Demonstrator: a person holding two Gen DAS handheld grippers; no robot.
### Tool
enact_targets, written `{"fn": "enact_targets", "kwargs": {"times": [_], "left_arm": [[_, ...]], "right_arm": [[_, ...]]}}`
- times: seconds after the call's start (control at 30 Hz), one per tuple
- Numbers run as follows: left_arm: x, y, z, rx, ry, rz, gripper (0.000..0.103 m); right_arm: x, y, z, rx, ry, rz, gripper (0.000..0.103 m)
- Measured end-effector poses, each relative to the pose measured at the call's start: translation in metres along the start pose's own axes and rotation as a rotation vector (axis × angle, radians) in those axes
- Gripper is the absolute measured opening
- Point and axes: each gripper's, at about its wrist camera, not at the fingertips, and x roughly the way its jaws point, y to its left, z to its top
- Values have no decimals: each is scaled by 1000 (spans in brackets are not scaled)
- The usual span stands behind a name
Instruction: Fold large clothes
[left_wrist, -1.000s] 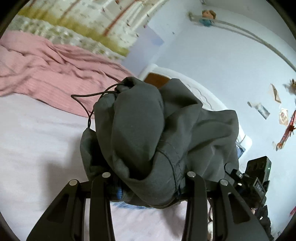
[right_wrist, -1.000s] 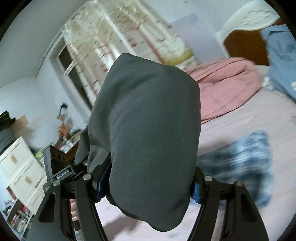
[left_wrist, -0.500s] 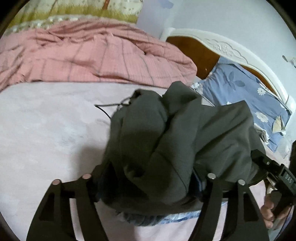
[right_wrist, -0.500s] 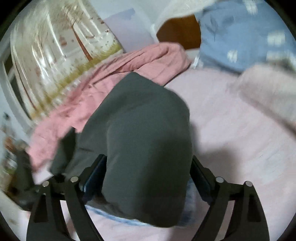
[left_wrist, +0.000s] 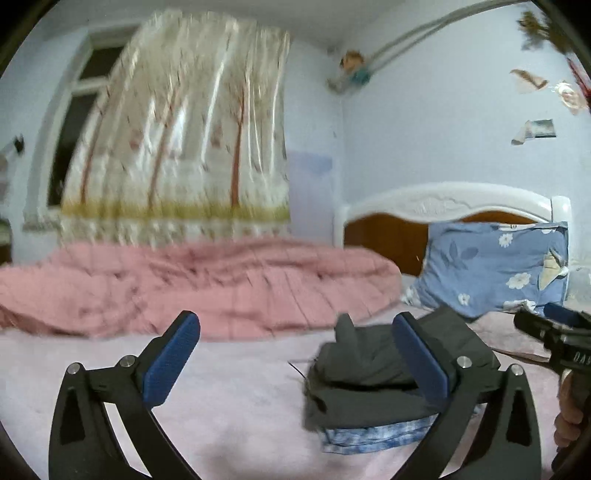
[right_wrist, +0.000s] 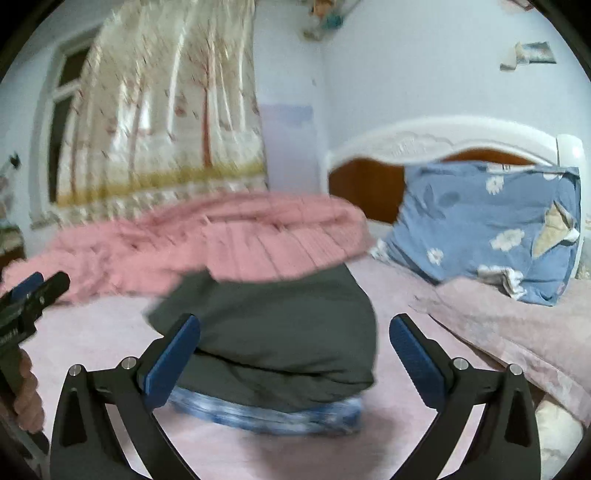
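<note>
A folded dark grey garment (left_wrist: 373, 384) lies on the pink bed sheet (left_wrist: 229, 398), on top of a folded blue checked garment (left_wrist: 376, 434). In the right wrist view the grey garment (right_wrist: 280, 332) sits over the blue one (right_wrist: 273, 415). My left gripper (left_wrist: 295, 363) is open and empty, to the left of the stack, its right finger in front of it. My right gripper (right_wrist: 293, 356) is open and empty just in front of the stack. Each view shows the other gripper at its edge.
A crumpled pink quilt (left_wrist: 199, 284) lies across the back of the bed. A blue flowered pillow (left_wrist: 495, 269) leans on the white and brown headboard (left_wrist: 443, 203). A curtain (left_wrist: 184, 147) hangs behind. A pale blanket (right_wrist: 517, 332) lies at the right.
Both grippers have let go of the grey garment, which now rests on the blue garment. Both have opened and drawn back, and the views have tilted up.
</note>
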Motion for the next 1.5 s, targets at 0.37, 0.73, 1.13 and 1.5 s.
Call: {"fn": "enact_targets", "kwargs": {"times": [0.37, 0.73, 1.13, 1.5], "left_arm": [[-43, 3, -101, 60, -25, 102, 103], [-34, 5, -116, 48, -2, 112, 103], [-32, 6, -115, 42, 7, 112, 103], [-33, 7, -116, 41, 11, 112, 103]], "right_arm": [[-27, 45, -86, -61, -117, -5, 103], [14, 42, -134, -68, -27, -42, 103], [13, 49, -134, -122, -59, -55, 103], [11, 47, -134, -121, -75, -66, 103]]}}
